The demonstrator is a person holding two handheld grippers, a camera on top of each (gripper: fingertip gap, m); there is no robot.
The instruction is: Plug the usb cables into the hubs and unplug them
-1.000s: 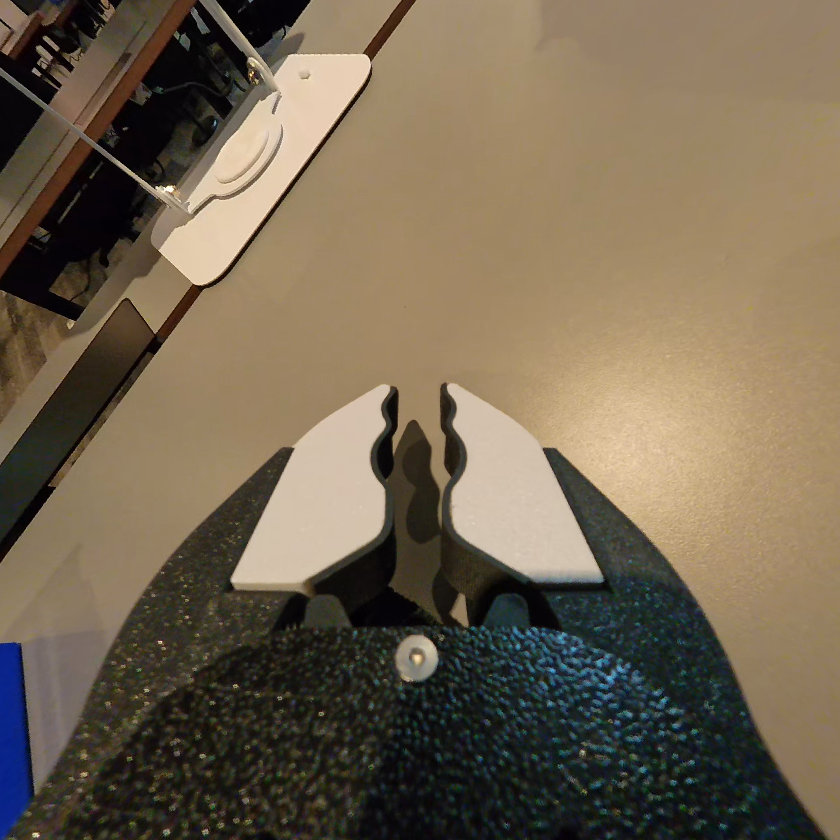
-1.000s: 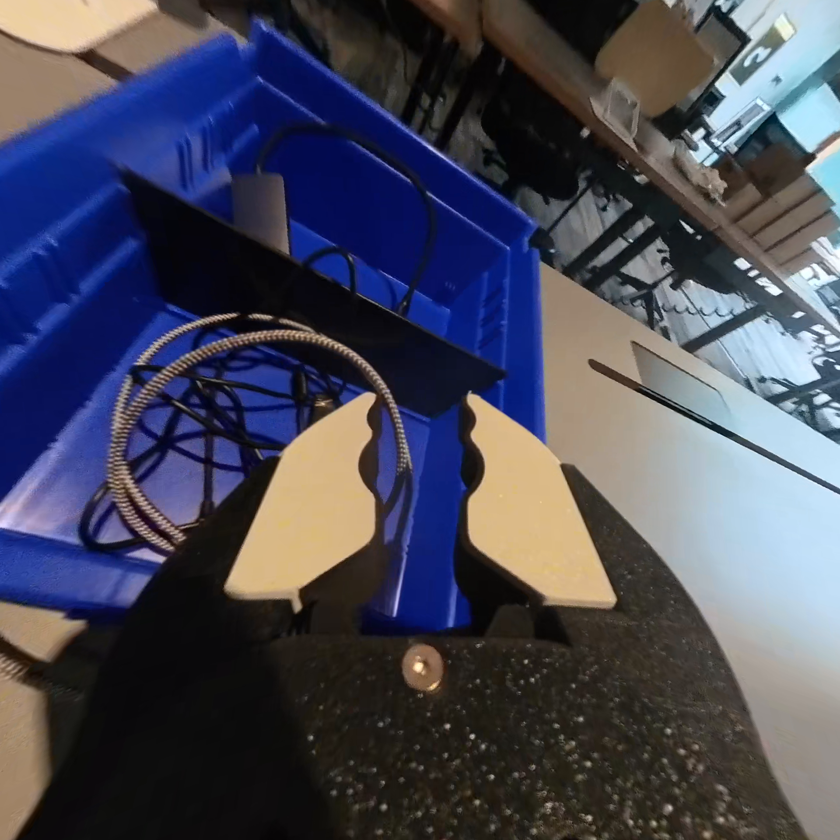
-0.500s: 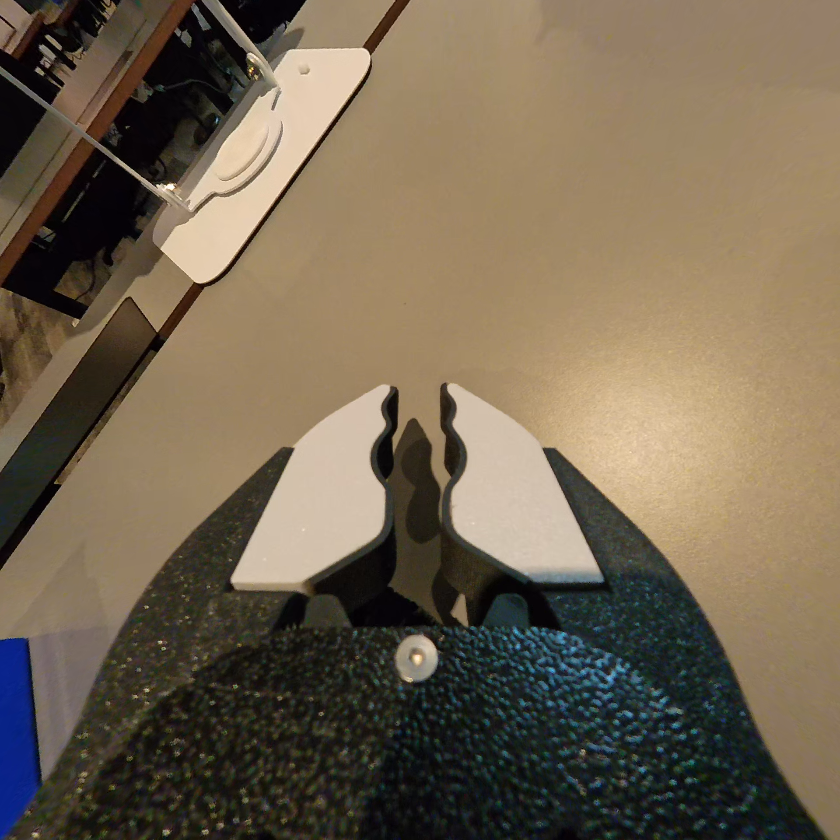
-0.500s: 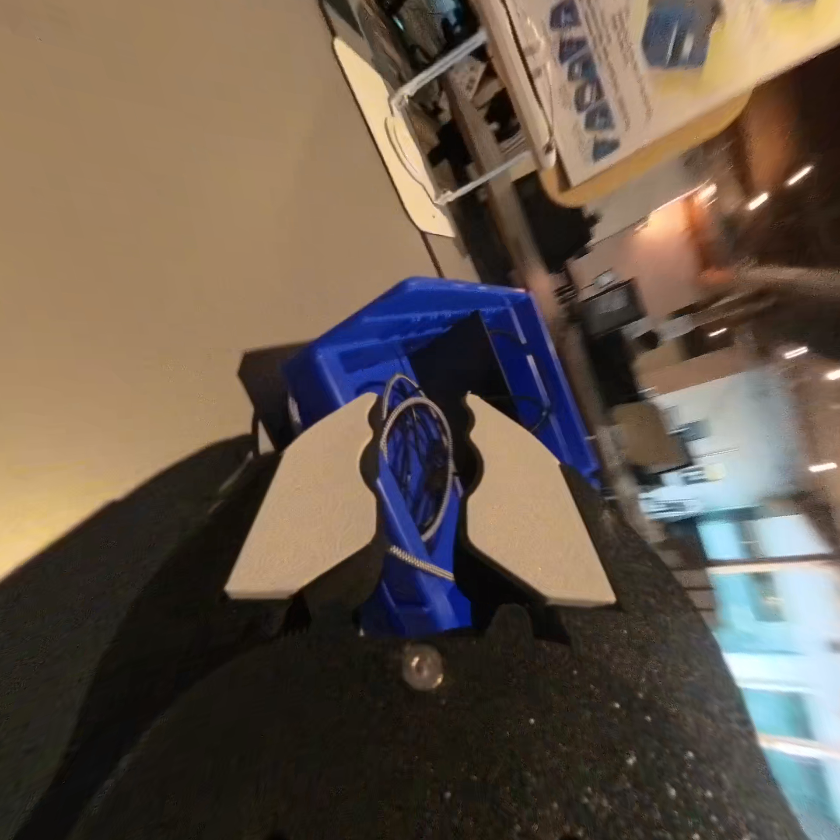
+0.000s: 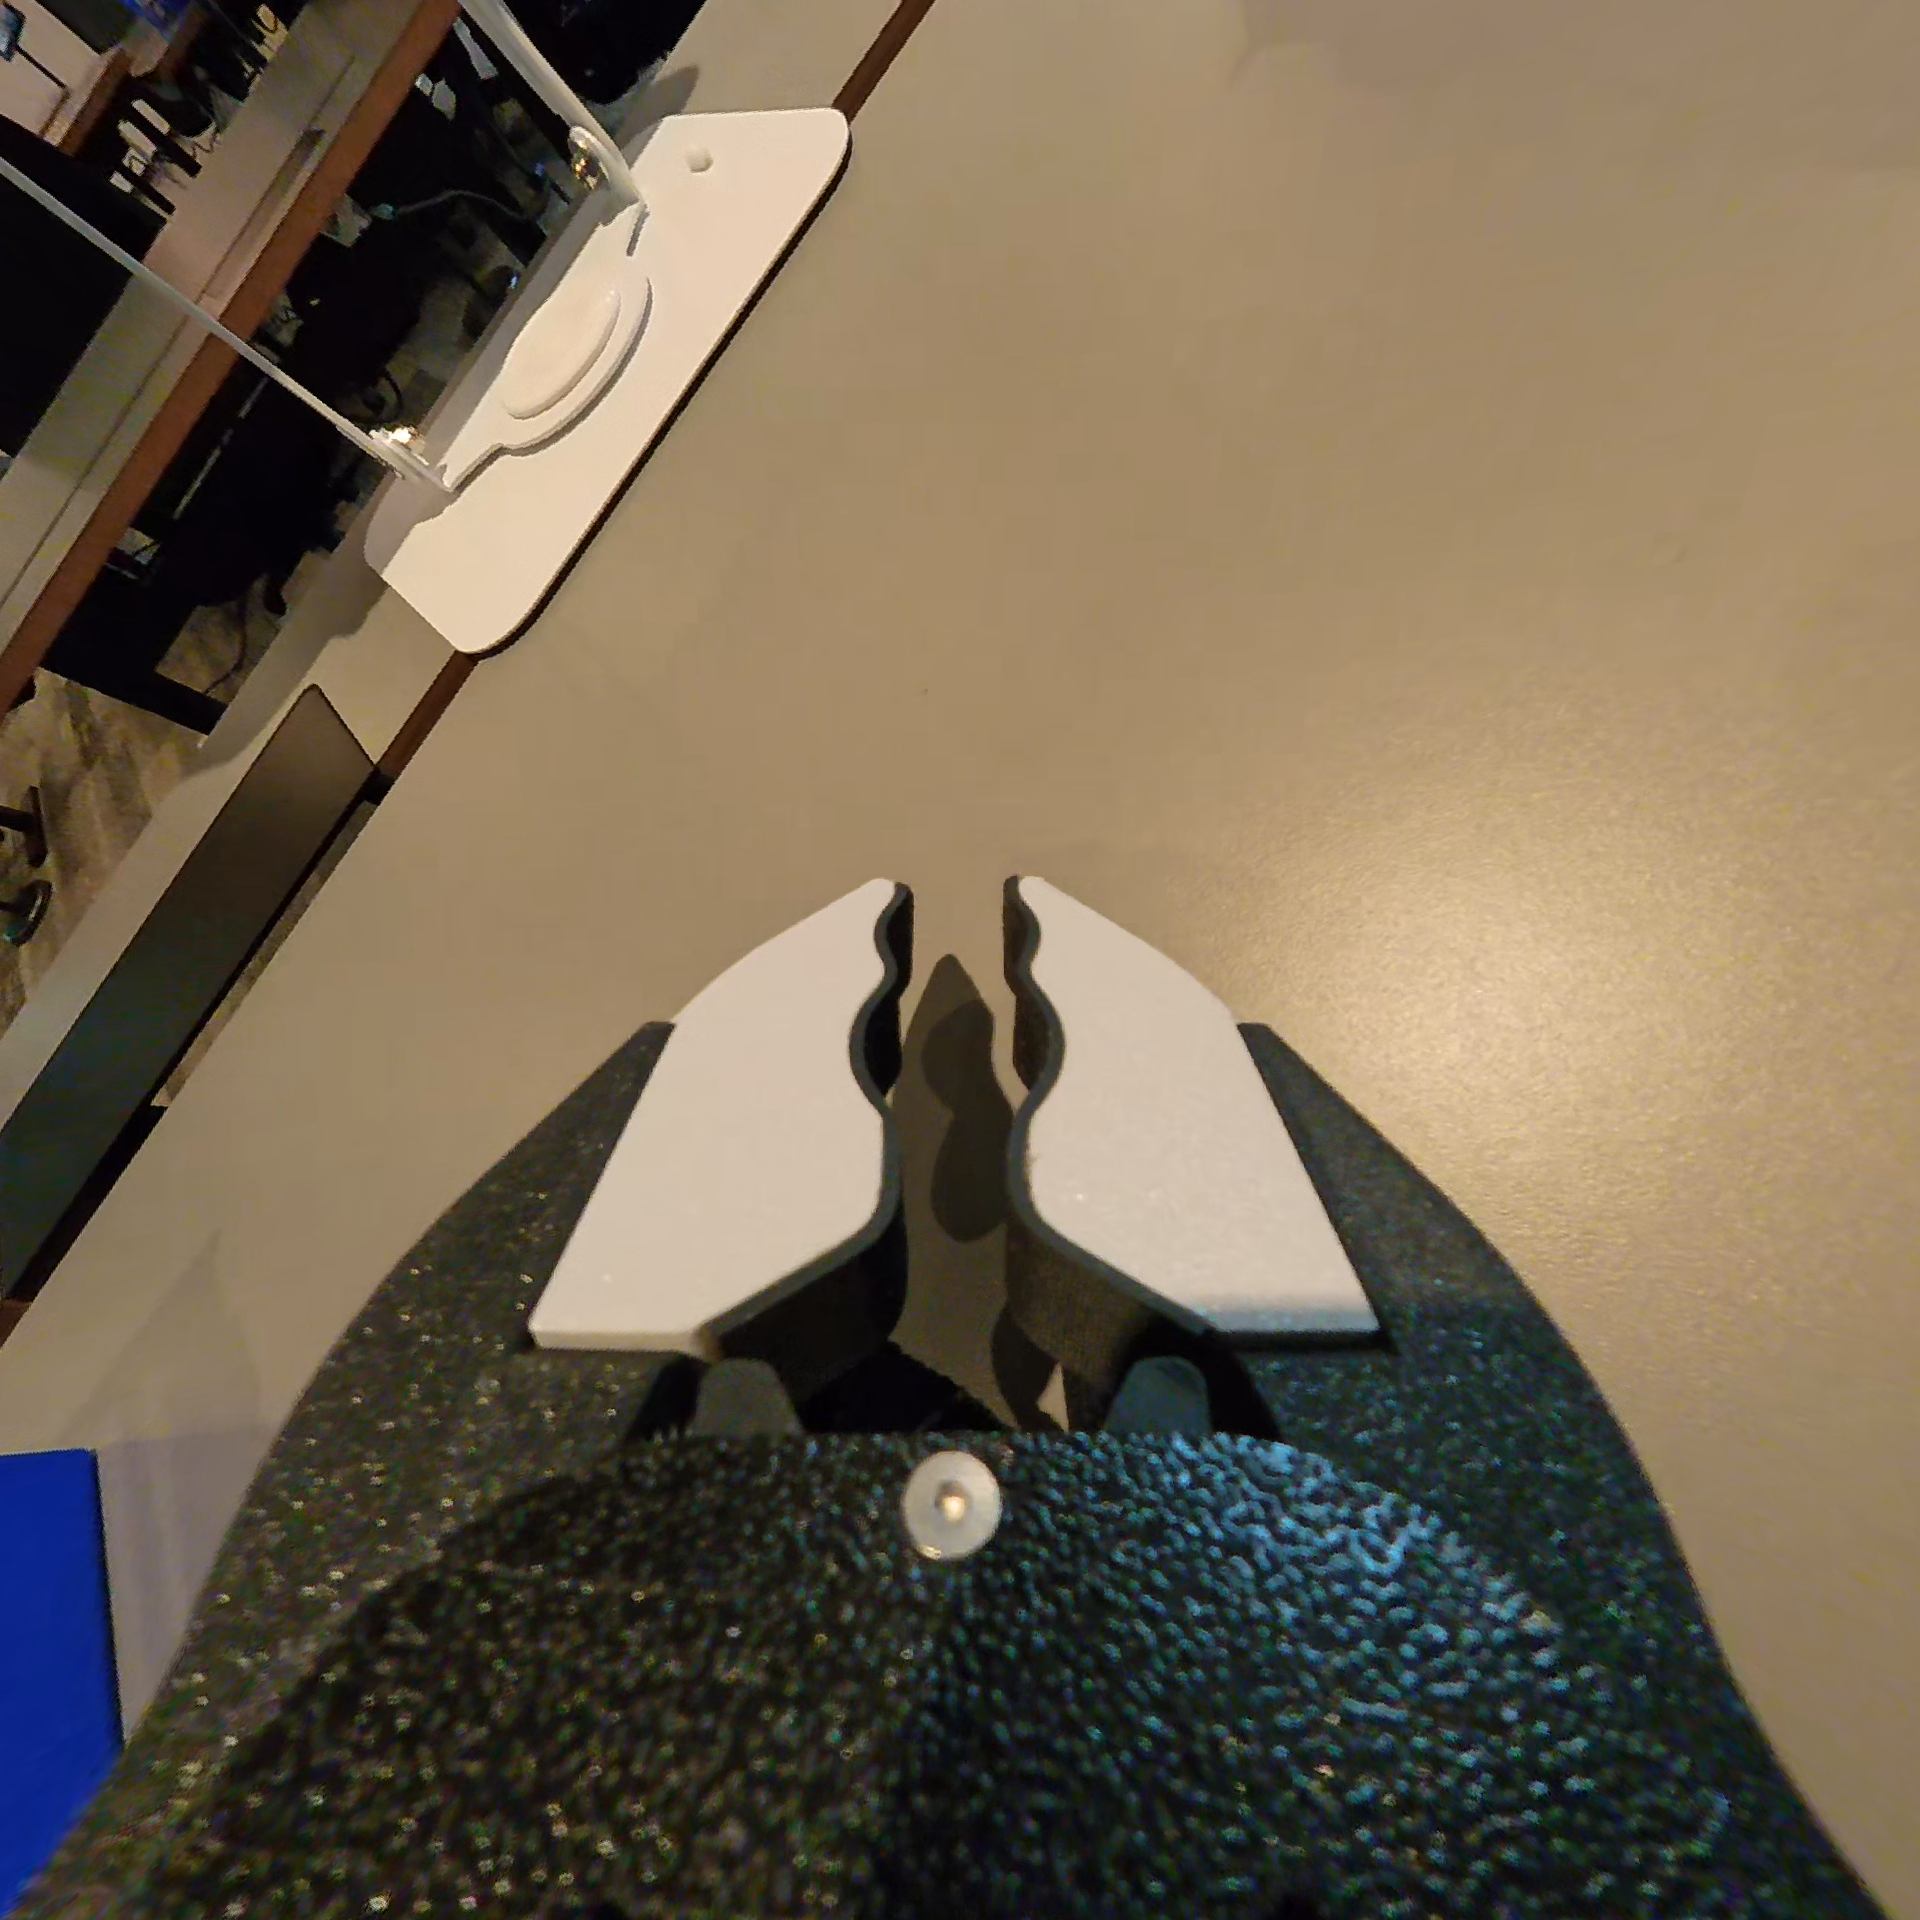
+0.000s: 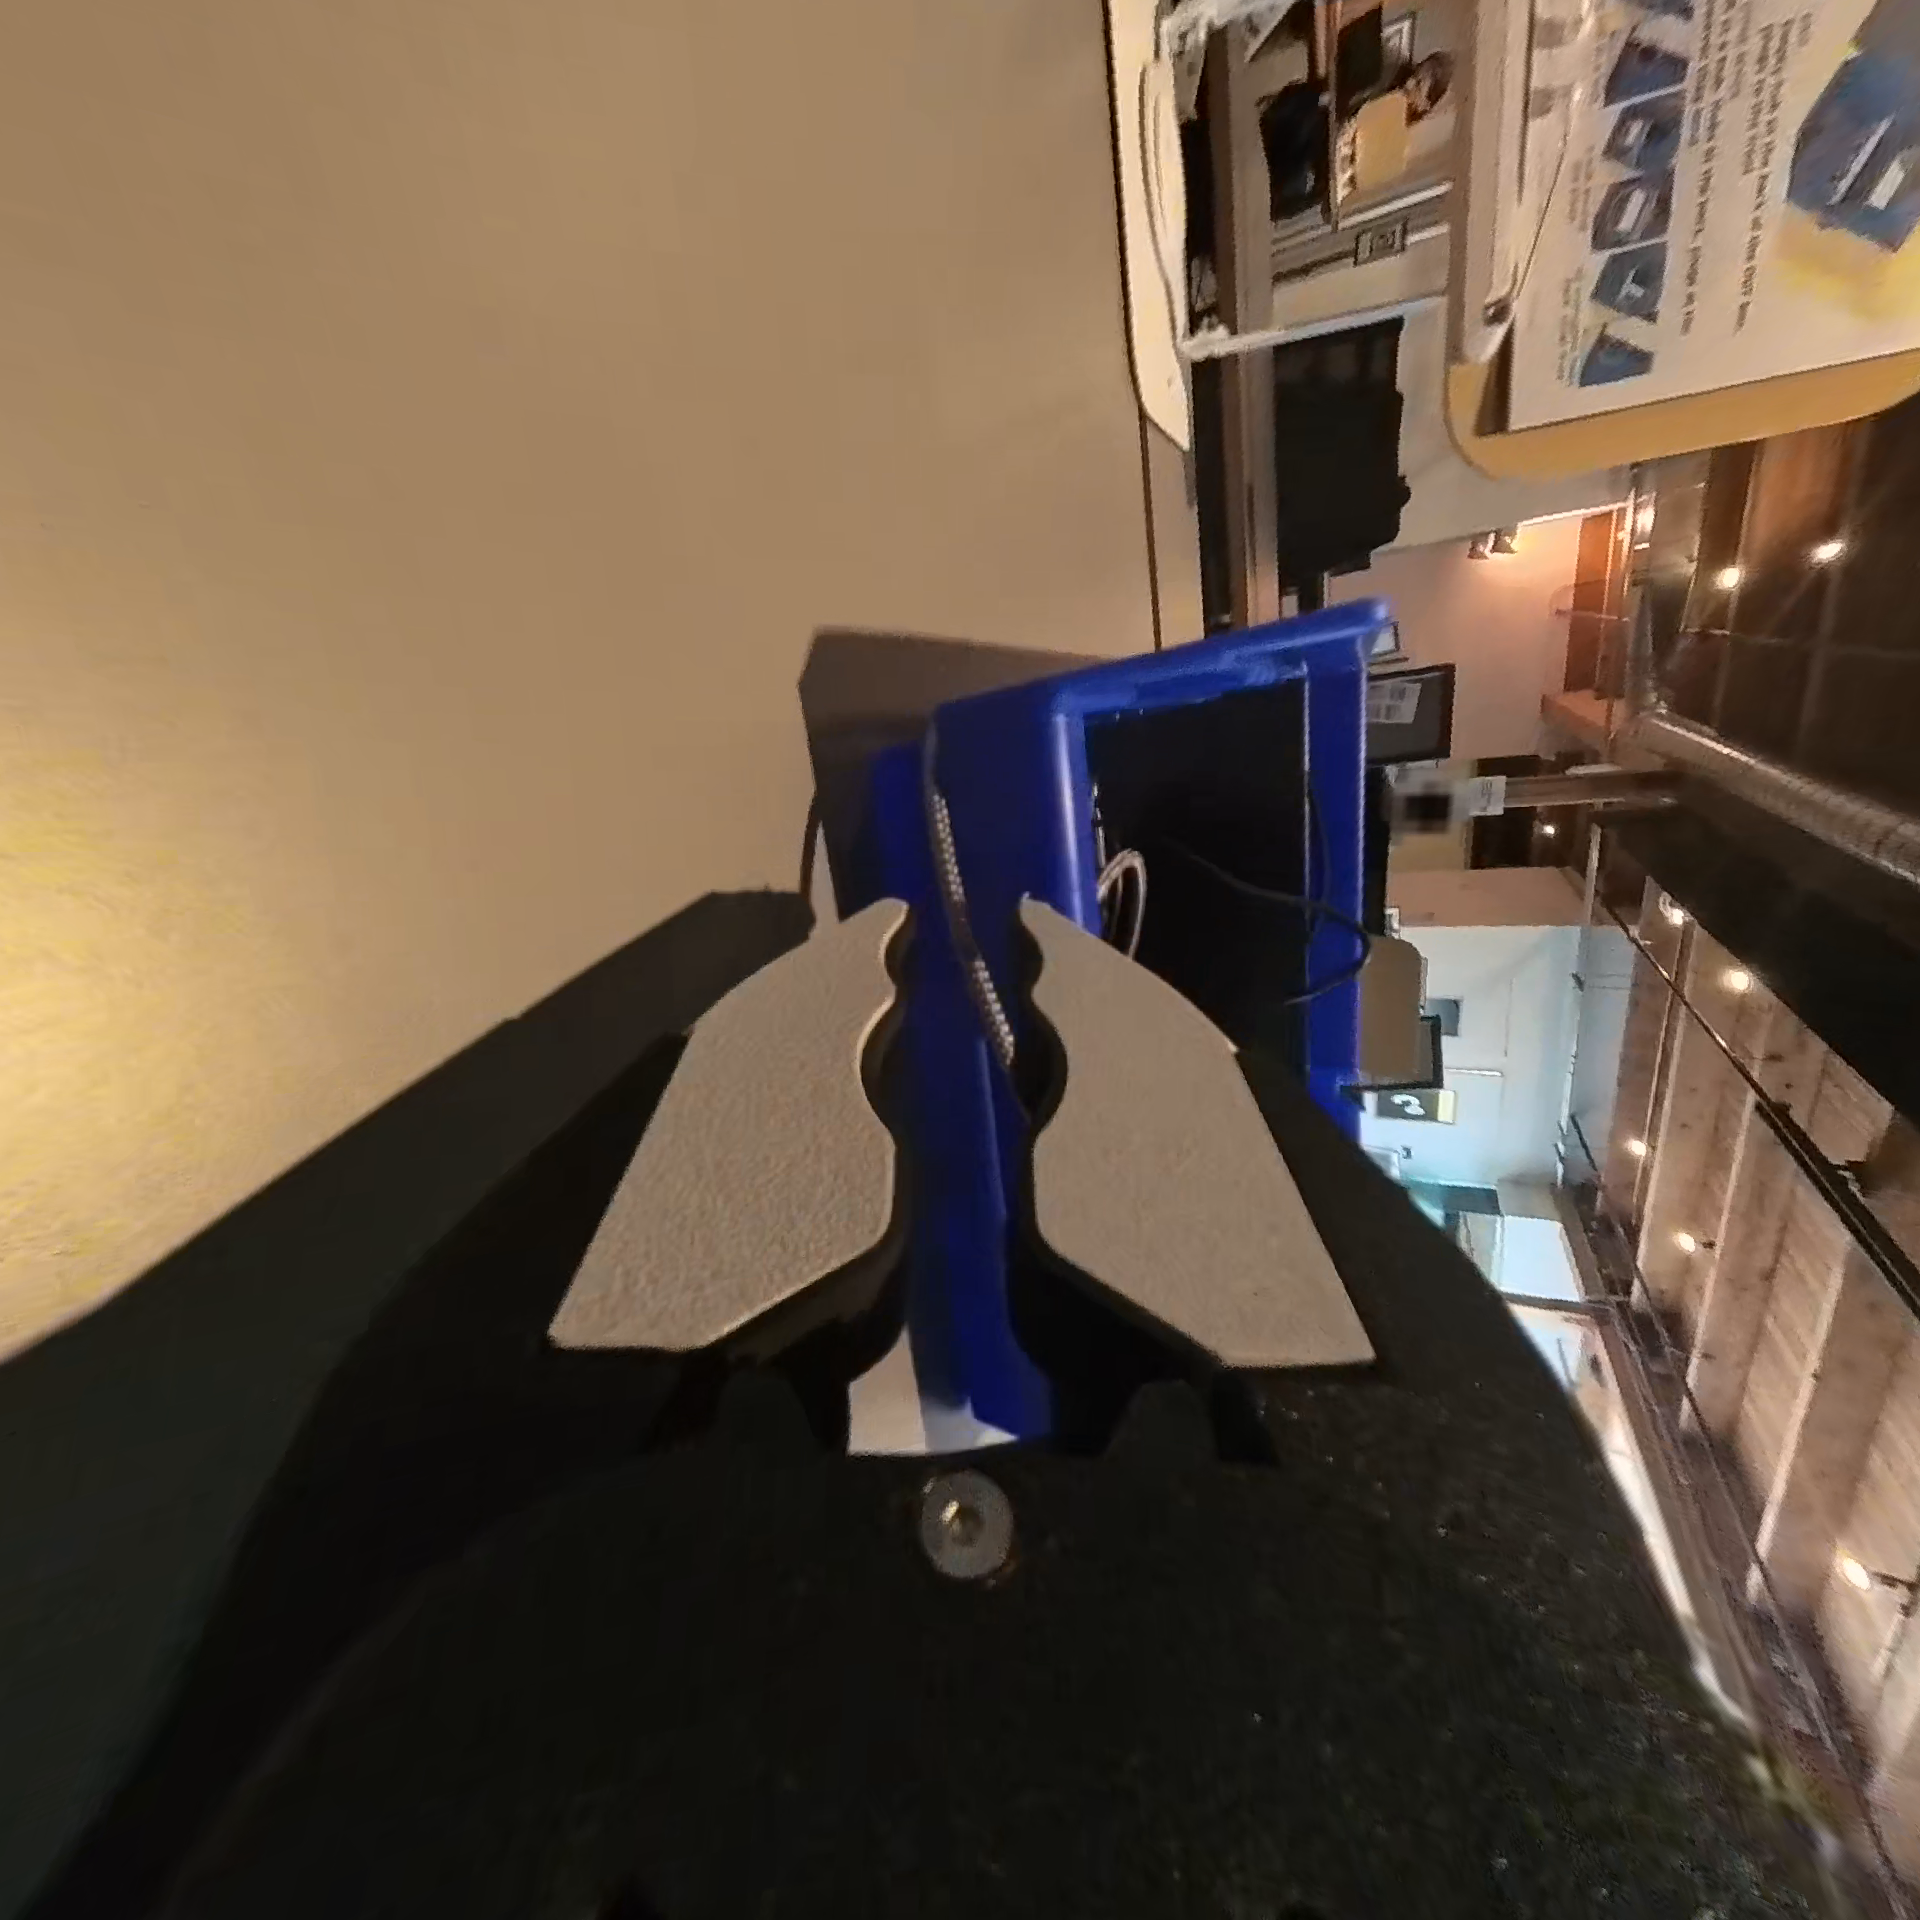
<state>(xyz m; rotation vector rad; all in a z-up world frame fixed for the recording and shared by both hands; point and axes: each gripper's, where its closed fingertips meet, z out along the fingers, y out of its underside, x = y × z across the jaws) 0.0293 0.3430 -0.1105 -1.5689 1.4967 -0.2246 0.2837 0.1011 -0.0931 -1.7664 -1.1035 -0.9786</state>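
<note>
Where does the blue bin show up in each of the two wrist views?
Left wrist view: only a sliver of the blue bin at the lower left edge, beside the hand-held gripper's black body.
Right wrist view: the blue bin sits mid-frame, just beyond the fingertips, turned sideways in the picture, with cables inside.
Shared landmark: the white board at the beige table's edge, top left in the left view, upper right in the right.

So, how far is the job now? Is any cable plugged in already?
Done: nothing visible; no plug shows in a hub. In hand: the braided cable runs from the blue bin over its rim to between the right tongs; whether they grip it is unclear. The left tongs hover empty over the table. Left: all plugging and unplugging.
</note>
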